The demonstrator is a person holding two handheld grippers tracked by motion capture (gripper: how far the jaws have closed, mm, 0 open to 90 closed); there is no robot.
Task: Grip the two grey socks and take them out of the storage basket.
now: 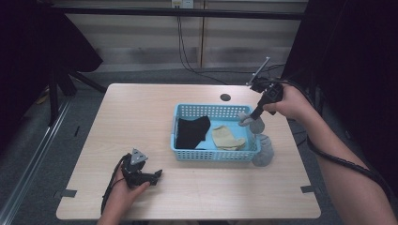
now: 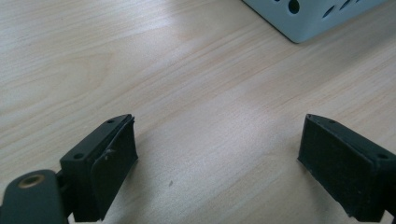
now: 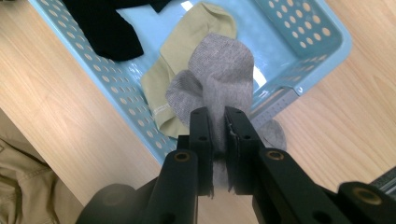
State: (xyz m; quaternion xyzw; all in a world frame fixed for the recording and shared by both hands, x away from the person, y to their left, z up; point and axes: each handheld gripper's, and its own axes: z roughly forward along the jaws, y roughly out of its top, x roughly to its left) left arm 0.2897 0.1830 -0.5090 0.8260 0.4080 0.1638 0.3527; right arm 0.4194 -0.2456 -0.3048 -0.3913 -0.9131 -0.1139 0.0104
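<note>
A light blue perforated basket (image 1: 187, 154) stands right of the table's middle. Inside lie a black sock (image 1: 192, 131) and a beige sock (image 1: 227, 137). My right gripper (image 1: 251, 117) hangs over the basket's right rim, shut on a grey sock (image 1: 256, 124) that dangles over it. In the right gripper view the grey sock (image 3: 222, 70) sits pinched in the right gripper (image 3: 218, 116), above the beige sock (image 3: 187, 46), the black sock (image 3: 107, 28) and the basket (image 3: 116, 107). More grey cloth (image 1: 264, 152) rests against the basket's near right corner. My left gripper (image 1: 157, 174) rests on the table, open and holding nothing (image 2: 217, 123).
The wooden table (image 1: 141, 112) has a round dark hole (image 1: 225, 97) behind the basket. A corner of the basket (image 2: 308, 18) lies ahead of the left gripper. Cables hang at the back wall, and black stand legs (image 1: 61, 89) are on the floor at the left.
</note>
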